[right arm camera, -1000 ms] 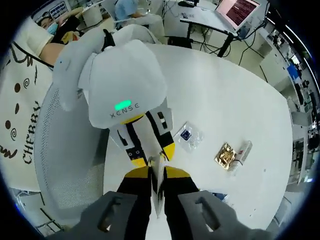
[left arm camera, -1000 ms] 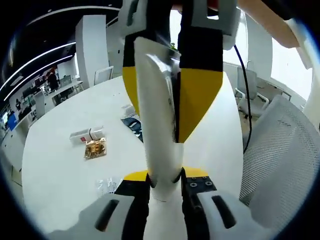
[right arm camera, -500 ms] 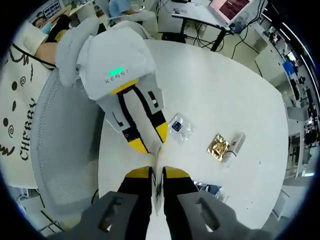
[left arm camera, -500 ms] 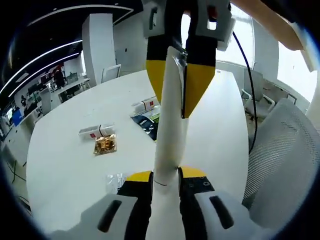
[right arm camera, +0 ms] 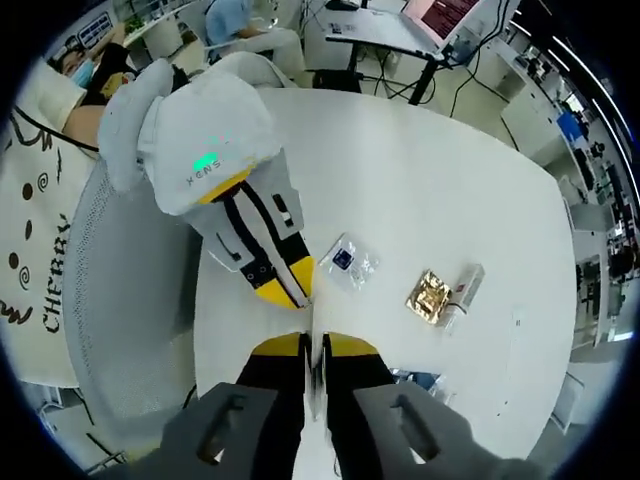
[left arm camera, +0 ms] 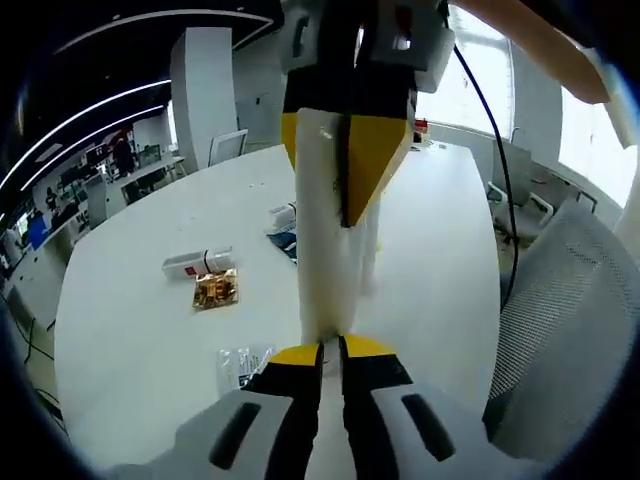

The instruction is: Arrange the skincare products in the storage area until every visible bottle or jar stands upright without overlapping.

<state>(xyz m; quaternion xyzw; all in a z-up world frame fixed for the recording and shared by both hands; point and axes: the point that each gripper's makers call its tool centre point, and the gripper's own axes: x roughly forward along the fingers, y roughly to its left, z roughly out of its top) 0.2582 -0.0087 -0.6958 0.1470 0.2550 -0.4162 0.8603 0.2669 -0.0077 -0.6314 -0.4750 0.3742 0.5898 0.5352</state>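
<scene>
- The left gripper (left arm camera: 331, 352) has its jaws pressed onto the lower end of a white tube (left arm camera: 322, 250).
- The right gripper (right arm camera: 314, 345) pinches the same tube's flat crimped end from the opposite side, above the white table (right arm camera: 450, 190).
- A gold packet (right arm camera: 428, 297), a clear sachet (right arm camera: 345, 262) and a small white bottle (left arm camera: 196, 263) lie flat on the table, well apart from the tube.
- Probably one gripper should let go first, so the tube lowers straight, cap end down.

The left gripper (left arm camera: 330, 350), black with yellow tips and a grey body, rises from the bottom centre of the left gripper view, its jaws nearly together. The right gripper (left arm camera: 343, 185) hangs from the top centre there, yellow tips pointing down, pinched on a thin white sheet. In the right gripper view, its jaws (right arm camera: 313, 350) stand close together at the bottom centre.
</scene>
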